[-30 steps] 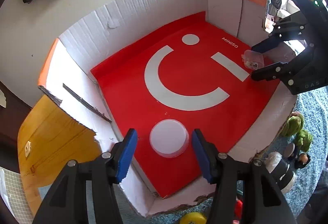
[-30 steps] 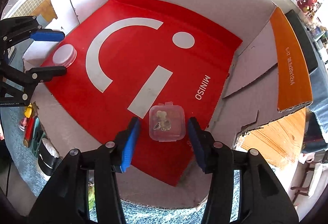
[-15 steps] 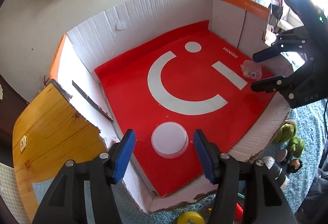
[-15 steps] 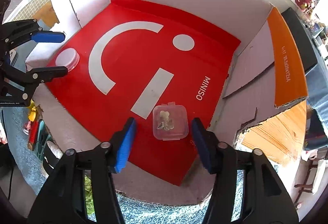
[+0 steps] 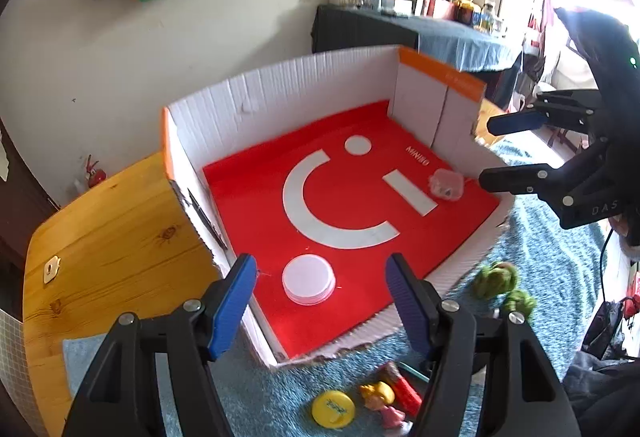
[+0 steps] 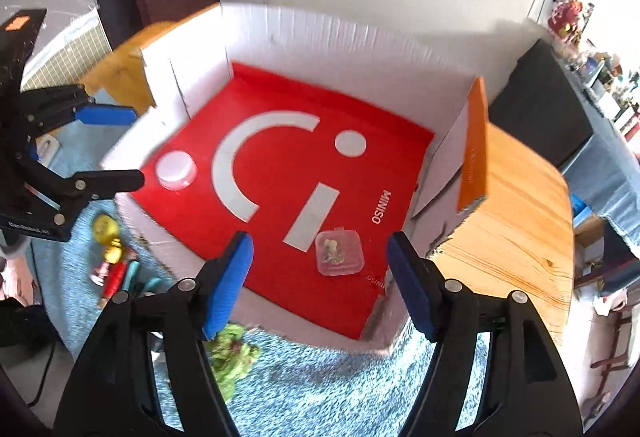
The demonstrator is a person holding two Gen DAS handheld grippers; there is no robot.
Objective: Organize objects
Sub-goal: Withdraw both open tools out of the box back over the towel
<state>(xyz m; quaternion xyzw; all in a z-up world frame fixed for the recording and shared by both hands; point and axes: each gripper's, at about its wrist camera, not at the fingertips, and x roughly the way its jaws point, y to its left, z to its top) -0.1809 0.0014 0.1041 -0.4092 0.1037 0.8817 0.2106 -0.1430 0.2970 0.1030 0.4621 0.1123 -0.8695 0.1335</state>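
A white cardboard box (image 5: 280, 97) with a red smiley-face floor (image 5: 352, 205) lies open on a blue rug. A round white container (image 5: 308, 279) rests in its near left corner; it also shows in the right wrist view (image 6: 176, 171). A small clear square box with trinkets (image 6: 339, 252) rests near the box's right edge, also in the left wrist view (image 5: 446, 184). My left gripper (image 5: 320, 305) is open and empty, above the box's front edge. My right gripper (image 6: 318, 281) is open and empty, above the front edge near the clear box.
Loose toys lie on the rug in front of the box: green plush pieces (image 5: 502, 283), a yellow disc (image 5: 333, 408), a small figure (image 5: 380, 397) and a red item (image 6: 114, 279). Wooden panels (image 5: 108, 237) flank the box. A cluttered dark table (image 5: 400, 29) stands behind.
Both grippers have pulled back and up from the box, so the white container and the clear box look smaller and farther. Both objects stay in place. Jaws stay open.
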